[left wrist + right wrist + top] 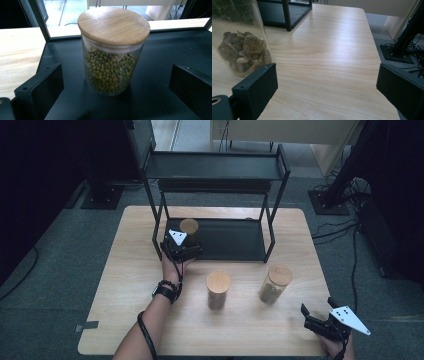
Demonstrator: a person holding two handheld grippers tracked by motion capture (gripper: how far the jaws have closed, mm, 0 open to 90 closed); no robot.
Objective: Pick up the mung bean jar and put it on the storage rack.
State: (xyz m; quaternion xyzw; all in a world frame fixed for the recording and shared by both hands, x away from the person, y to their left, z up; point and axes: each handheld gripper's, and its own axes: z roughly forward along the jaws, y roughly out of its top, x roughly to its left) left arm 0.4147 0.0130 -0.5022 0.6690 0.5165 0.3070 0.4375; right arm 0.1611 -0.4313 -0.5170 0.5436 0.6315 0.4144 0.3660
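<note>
At the left of the table, the left gripper (pixel 181 251) is sitting at the near left corner of the black two-tier rack (pixel 278 172), with its jaws spread wide and pinching nothing. Just beyond them the jar of green beans (pixel 112 51) is standing upright on the rack's lower shelf (pixel 160 75), on its left part, with its round wooden lid (pixel 113 25) seated flat. In the left gripper view the jar is standing free between and slightly past the two black jaws, with a clear gap on each side, so it is resting on the shelf by its own weight. That placement reads as a jar being stowed on the rack, with the jaws wide so they can draw away without tipping it. Further right, on the bare wooden table (pixel 130 270) near the rack's front edge, the wooden-lidded canister (pixel 218 290) is waiting upright, and to its right the glass jar of brown pieces (pixel 274 284) is tilting a little in the high view, probably a lens effect. These two are probably lined up there so either hand can reach them next. At the near right corner the right gripper (pixel 312 319) is idling low over the table, its jaws parted around empty air and aimed toward the glass jar.
</note>
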